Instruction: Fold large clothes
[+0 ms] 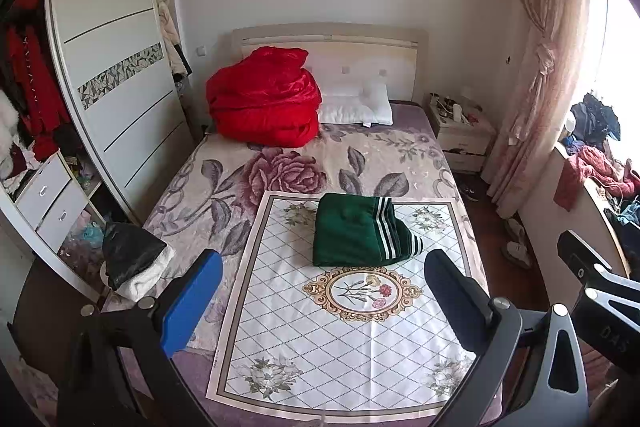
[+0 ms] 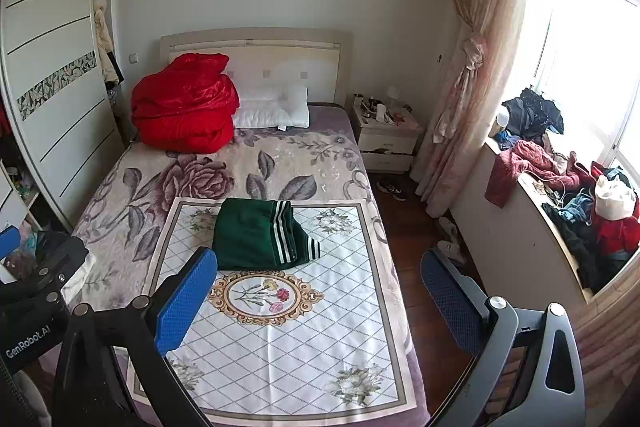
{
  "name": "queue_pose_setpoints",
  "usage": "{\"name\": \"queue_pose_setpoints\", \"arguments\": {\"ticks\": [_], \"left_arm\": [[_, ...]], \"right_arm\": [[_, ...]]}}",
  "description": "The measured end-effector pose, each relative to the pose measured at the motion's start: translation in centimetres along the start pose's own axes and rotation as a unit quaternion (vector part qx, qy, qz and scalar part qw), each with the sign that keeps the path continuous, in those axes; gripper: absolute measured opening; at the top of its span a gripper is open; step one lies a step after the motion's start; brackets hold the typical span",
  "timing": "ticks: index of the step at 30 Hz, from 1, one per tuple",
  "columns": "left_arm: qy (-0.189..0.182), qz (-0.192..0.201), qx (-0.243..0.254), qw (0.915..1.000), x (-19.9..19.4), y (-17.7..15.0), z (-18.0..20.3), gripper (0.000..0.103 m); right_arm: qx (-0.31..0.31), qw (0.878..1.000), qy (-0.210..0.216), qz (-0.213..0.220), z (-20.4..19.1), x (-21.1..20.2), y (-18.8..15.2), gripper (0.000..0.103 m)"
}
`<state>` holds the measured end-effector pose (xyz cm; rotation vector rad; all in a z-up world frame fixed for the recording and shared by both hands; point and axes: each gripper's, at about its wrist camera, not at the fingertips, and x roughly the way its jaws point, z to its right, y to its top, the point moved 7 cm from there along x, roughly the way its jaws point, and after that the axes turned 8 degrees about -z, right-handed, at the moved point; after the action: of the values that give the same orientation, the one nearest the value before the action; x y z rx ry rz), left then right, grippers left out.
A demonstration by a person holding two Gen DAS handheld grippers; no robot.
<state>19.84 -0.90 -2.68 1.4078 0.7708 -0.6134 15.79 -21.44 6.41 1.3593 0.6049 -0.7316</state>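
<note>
A dark green garment (image 1: 362, 231) with white stripes lies folded into a compact block on the white floral cloth (image 1: 320, 339) spread over the bed; the right wrist view shows the same garment (image 2: 262, 233). My left gripper (image 1: 324, 291) hovers above the near part of the cloth, short of the garment, wide open with nothing between its blue pads. My right gripper (image 2: 320, 291) is also wide open and empty, held over the bed's right edge, its right finger above the floor. Part of the right gripper's frame (image 1: 592, 279) shows in the left wrist view.
A red quilt (image 1: 264, 99) and white pillow (image 1: 356, 107) lie at the bed's head. A dark garment on a white one (image 1: 132, 263) sits at the bed's left edge. Wardrobe (image 1: 116, 75) left, nightstand (image 2: 388, 135) and cluttered window ledge (image 2: 560, 187) right.
</note>
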Motion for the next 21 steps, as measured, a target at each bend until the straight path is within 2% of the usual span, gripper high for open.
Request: {"name": "queue_pose_setpoints", "arguments": {"ticks": [21], "left_arm": [[-0.001, 0.005, 0.000, 1.0000, -0.1, 0.3, 0.3, 0.103]], "right_arm": [[-0.008, 1.000, 0.000, 0.007, -0.2, 0.5, 1.6, 0.103]]}}
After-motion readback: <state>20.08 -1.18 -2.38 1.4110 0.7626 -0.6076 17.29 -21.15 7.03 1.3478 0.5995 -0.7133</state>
